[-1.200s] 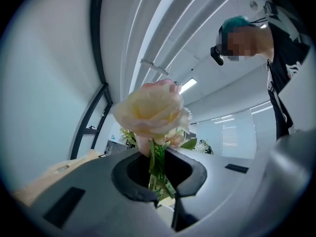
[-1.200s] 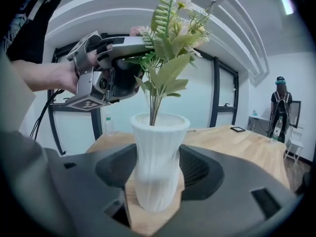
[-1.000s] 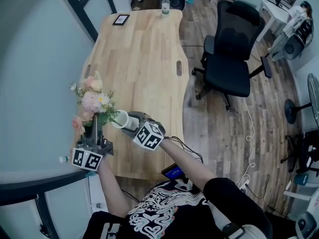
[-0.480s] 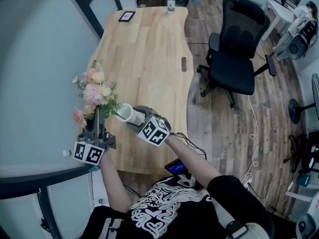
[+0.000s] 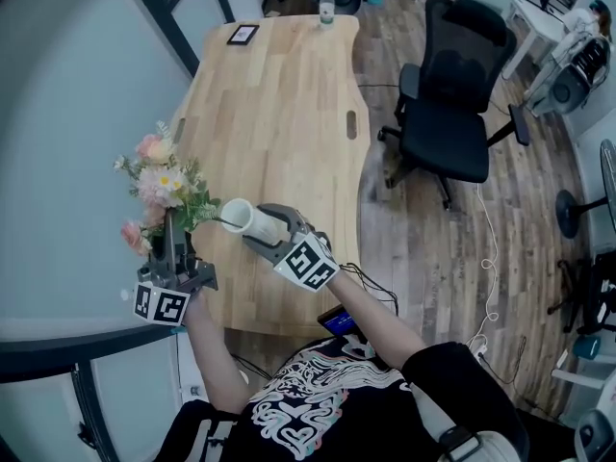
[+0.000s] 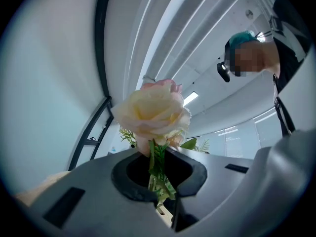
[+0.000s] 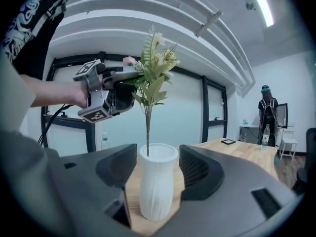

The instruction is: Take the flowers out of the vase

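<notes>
I am gripping the flowers (image 5: 159, 183) with the left gripper (image 5: 171, 250). Its jaws are squeezed together on the bundled green stems just under a pale rose (image 6: 152, 112). The bouquet's long axis is running along the gripper, with the blossoms leading away from me and the cut ends back toward my hand. It is hanging just past the left edge of the wooden table (image 5: 279, 114), near the near corner.

The right gripper (image 7: 158, 164) is clamping the white ribbed vase (image 5: 239, 218) by its body, with a jaw on each side. I am holding the vase over the near end of the table. In the head view its long axis is running out from the jaws, and its mouth is facing left toward the bouquet, close beside it. One thin stem (image 7: 147, 127) is reaching from the foliage down into the mouth, so the flowers are not wholly out.

Ahead, bare wood is stretching to the far end, where a water bottle (image 5: 325, 6) and a small black frame (image 5: 241, 35) are standing well apart from both grippers. A black office chair (image 5: 452, 104) is sitting off the right edge, also well apart. A dark metal bar (image 5: 77, 359) is running just beside the left gripper's marker cube, on my side of it.
</notes>
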`<state>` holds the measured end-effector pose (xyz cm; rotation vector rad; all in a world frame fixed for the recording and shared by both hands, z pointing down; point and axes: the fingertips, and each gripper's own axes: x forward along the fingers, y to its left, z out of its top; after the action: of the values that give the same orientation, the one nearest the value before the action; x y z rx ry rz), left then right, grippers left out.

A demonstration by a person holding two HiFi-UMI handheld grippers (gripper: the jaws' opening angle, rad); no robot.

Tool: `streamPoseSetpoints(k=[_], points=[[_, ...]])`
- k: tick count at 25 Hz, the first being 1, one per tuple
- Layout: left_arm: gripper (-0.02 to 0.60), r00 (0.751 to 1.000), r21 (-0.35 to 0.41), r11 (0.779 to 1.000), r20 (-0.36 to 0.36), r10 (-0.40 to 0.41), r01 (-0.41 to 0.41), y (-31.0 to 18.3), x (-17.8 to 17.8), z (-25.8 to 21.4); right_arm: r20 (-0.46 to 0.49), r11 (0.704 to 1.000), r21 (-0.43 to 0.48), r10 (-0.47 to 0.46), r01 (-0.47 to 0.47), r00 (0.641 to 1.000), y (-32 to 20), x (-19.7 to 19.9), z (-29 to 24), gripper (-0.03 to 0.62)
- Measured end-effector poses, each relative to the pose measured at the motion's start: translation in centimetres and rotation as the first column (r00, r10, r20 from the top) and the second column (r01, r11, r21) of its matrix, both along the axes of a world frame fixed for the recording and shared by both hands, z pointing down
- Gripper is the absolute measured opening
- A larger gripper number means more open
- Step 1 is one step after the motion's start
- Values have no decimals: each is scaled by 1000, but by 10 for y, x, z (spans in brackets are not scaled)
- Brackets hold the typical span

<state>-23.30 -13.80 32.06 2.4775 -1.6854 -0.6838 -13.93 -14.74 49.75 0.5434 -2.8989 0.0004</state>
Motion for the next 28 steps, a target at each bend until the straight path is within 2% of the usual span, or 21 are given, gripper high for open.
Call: streamPoseSetpoints(k=[8, 11, 12, 18, 23, 28], points=[[40, 999, 50, 998, -41, -33, 35, 23, -16, -20, 101, 997, 66, 37, -44, 994, 6, 9, -49, 267], [40, 998, 67, 997, -43, -35, 38, 32, -16, -28, 123, 992, 97, 69, -81, 990, 6, 15, -58, 88], [40, 998, 73, 997, -45, -35, 38, 33, -16, -30, 131, 991, 100, 73, -86, 989, 5, 16, -61, 10], [40, 996, 95, 994, -81, -39, 47, 43, -23, -40, 168, 993, 100, 42, -60, 985, 10, 14, -71, 6], [40, 989, 123, 990, -137, -48, 65, 58, -41, -47, 192, 994, 93, 45, -64, 980, 14, 10, -75, 6], [40, 986, 132, 987, -153, -67, 88, 68, -53, -52, 223, 994, 88, 42, -63, 974, 13, 10, -86, 6]])
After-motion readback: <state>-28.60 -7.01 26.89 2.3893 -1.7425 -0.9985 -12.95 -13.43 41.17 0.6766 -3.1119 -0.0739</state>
